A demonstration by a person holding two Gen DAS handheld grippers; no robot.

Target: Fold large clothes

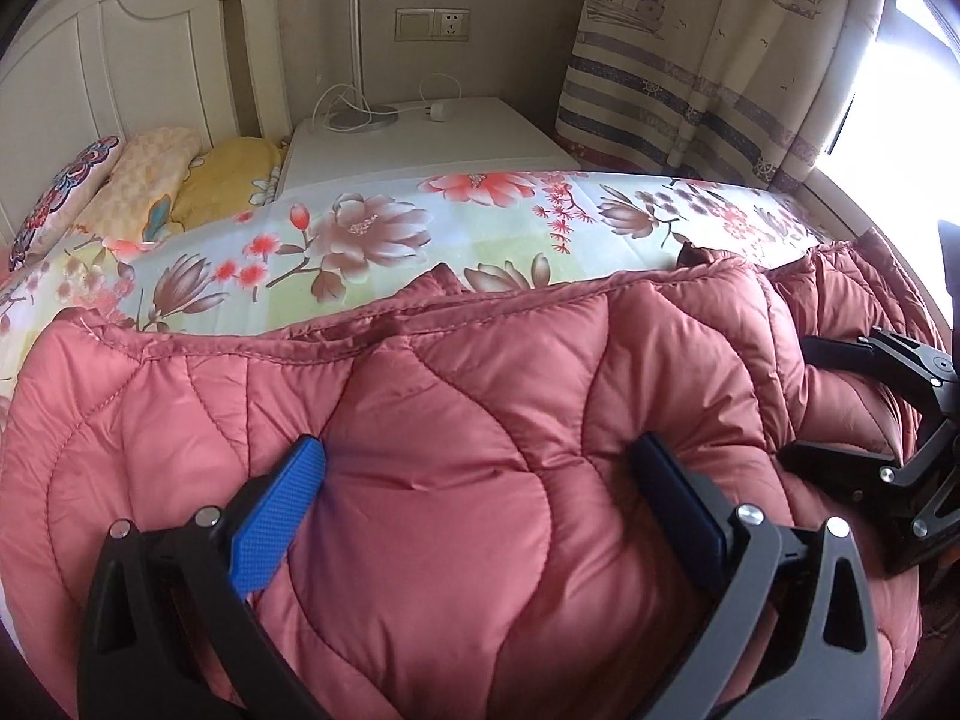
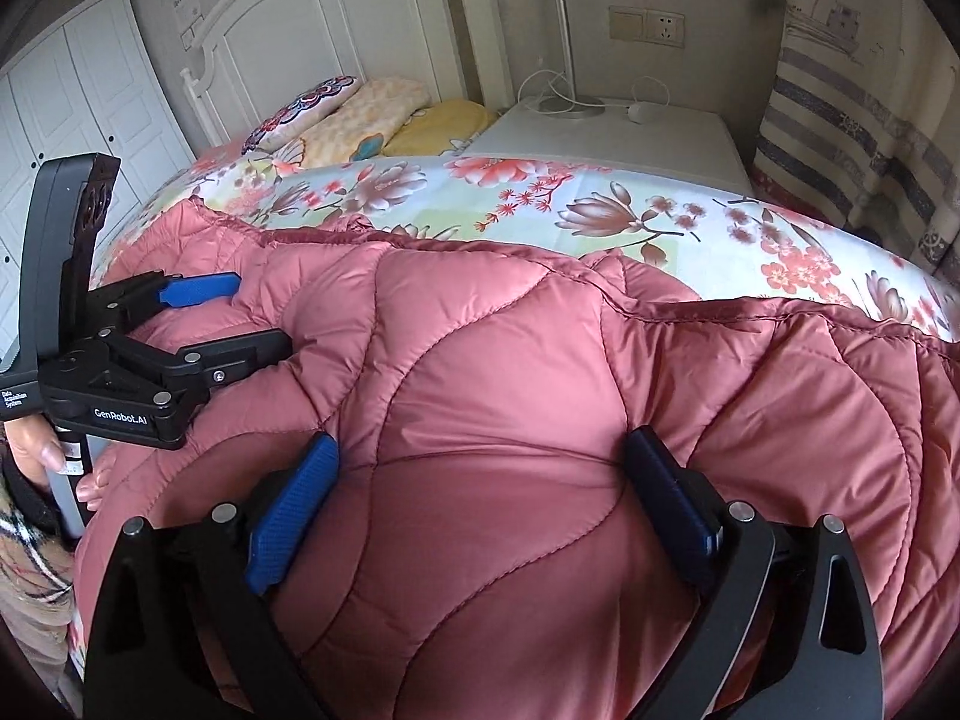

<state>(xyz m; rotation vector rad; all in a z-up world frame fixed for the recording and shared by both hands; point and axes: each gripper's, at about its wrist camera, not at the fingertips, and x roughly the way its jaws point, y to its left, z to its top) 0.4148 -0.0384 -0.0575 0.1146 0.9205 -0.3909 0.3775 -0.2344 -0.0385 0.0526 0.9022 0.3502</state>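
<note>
A large pink quilted puffer coat (image 1: 450,420) lies bunched along the near side of the bed; it also fills the right wrist view (image 2: 510,390). My left gripper (image 1: 480,468) has its jaws wide apart, with a thick bulge of the coat between its blue pads (image 1: 282,510). My right gripper (image 2: 480,468) is likewise wide open around a bulge of the coat, to the right of the left one. The right gripper shows at the right edge of the left wrist view (image 1: 840,402). The left gripper shows at the left of the right wrist view (image 2: 252,315).
The bed has a floral sheet (image 1: 372,228) and pillows (image 1: 150,180) against a white headboard (image 1: 120,60). A white nightstand (image 1: 432,138) with a lamp base and cable stands beyond. A curtain (image 1: 720,60) hangs at the right. White wardrobe doors (image 2: 78,90) stand at the left.
</note>
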